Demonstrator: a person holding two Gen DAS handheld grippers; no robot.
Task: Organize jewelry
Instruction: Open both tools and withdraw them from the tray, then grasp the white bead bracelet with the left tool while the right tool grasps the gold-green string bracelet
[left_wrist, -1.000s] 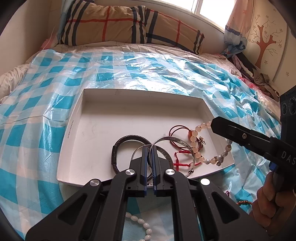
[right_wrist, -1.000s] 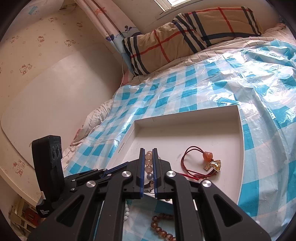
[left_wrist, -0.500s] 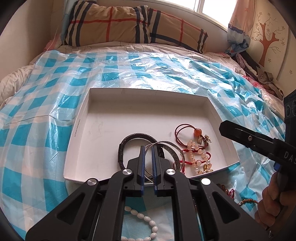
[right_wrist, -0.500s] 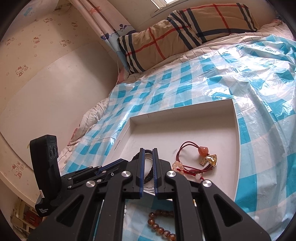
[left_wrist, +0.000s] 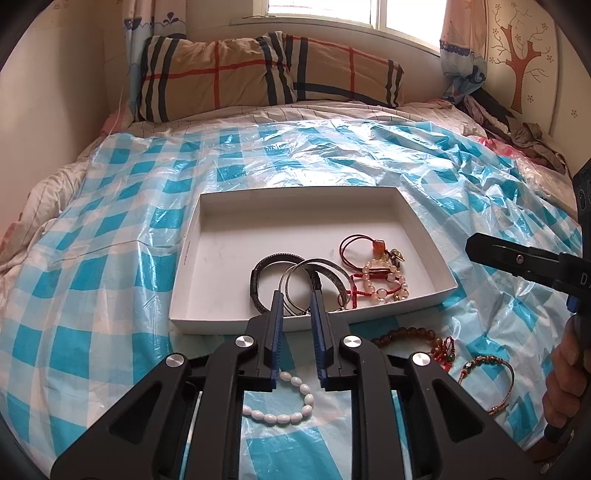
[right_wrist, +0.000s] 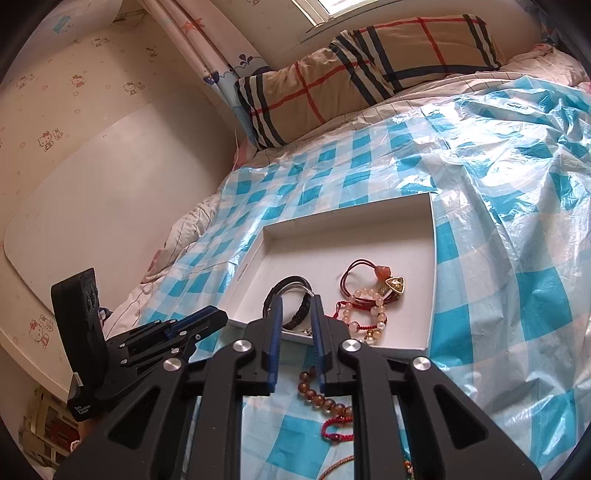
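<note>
glossy plastic sheet, shiny metal bangle

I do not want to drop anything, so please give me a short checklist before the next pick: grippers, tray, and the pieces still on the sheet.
1. Left gripper empty: ok, jaws opening, nothing between them.
2. Right gripper empty: ok, jaws opening, nothing held.
3. White tray has free room: ok, far half is bare.
4. White bead bracelet on the sheet, in front of the left gripper: ok.
5. Brown bead bracelet free of the red cord: cannot tell.
</note>
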